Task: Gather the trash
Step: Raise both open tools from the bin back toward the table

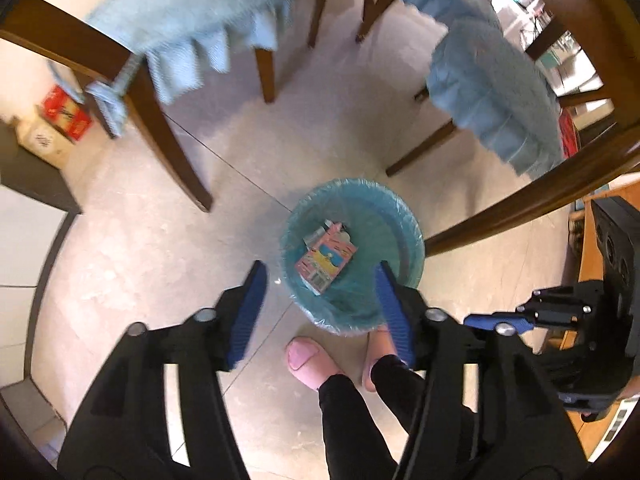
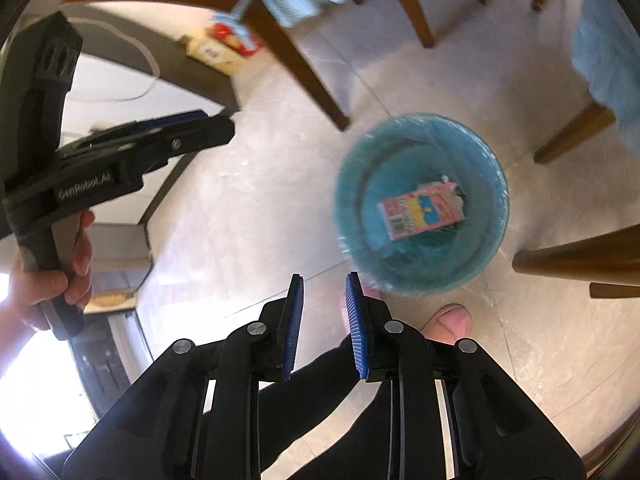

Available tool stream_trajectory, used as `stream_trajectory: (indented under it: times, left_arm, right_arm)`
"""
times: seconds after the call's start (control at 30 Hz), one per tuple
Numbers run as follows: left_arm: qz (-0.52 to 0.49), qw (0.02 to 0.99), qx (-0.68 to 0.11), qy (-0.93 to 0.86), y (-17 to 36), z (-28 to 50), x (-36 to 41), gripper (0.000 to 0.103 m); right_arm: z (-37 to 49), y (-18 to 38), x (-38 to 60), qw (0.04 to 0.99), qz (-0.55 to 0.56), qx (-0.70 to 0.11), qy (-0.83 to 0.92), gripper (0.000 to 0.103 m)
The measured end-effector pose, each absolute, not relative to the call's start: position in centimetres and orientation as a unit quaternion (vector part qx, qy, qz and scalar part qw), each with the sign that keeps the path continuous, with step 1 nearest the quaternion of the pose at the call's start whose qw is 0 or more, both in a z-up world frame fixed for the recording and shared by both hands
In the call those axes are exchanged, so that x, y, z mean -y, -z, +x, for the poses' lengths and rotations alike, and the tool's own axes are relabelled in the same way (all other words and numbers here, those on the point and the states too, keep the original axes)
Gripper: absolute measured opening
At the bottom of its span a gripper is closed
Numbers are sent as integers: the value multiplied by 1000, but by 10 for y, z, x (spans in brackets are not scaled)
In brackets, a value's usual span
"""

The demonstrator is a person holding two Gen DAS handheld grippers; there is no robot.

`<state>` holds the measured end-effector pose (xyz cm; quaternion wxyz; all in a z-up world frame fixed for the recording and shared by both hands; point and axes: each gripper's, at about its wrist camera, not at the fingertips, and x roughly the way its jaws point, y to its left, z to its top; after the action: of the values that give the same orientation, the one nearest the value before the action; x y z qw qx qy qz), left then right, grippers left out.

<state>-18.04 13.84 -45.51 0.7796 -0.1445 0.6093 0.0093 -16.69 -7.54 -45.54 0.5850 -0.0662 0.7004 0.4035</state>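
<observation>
A round bin (image 1: 408, 236) lined with a teal plastic bag stands on the floor by a person's pink slippers (image 1: 306, 360). A pink, yellow and blue carton (image 1: 326, 258) lies inside it with some smaller scraps. My left gripper (image 1: 320, 272) hangs well above the bin, open, with nothing between its blue pads. In the right wrist view the same bin (image 2: 352, 196) and carton (image 2: 420, 210) show ahead. My right gripper (image 2: 324, 280) is high above the floor, its pads a narrow gap apart and empty. The left gripper (image 2: 200, 120) shows there too, held in a hand.
Wooden chairs with light blue cushions (image 1: 188, 28) stand around the bin, their legs (image 1: 172, 140) close to it. A brown table edge (image 1: 560, 188) curves at the right. A red and beige box (image 1: 60, 120) sits on the floor at the left. The floor is pale tile.
</observation>
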Motion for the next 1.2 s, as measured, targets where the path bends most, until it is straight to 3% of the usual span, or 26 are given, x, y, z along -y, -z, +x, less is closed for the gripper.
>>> stream_trajectory:
  times: [0.1, 0.27, 0.43, 0.7, 0.83, 1.2]
  left_arm:
    - [-151, 793, -589, -26, 405, -189, -148, 64]
    - [-144, 806, -571, -54, 334, -194, -160, 69]
    - [-133, 826, -544, -64, 275, -190, -162, 81]
    - [-114, 858, -498, -54, 204, -173, -155, 96]
    - [-116, 869, -480, -43, 181, -162, -151, 96]
    - [-98, 877, -469, 11, 144, -105, -103, 96]
  right_arm:
    - [-170, 402, 68, 601, -77, -673, -425, 49]
    - [-166, 318, 62, 623, -81, -636, -448, 58]
    - [-154, 250, 70, 657, -78, -598, -453, 72]
    - [-122, 178, 90, 685, -34, -564, -459, 82]
    - [-104, 148, 113, 714, 6, -537, -449, 87]
    - [-38, 114, 167, 788, 30, -485, -378, 87]
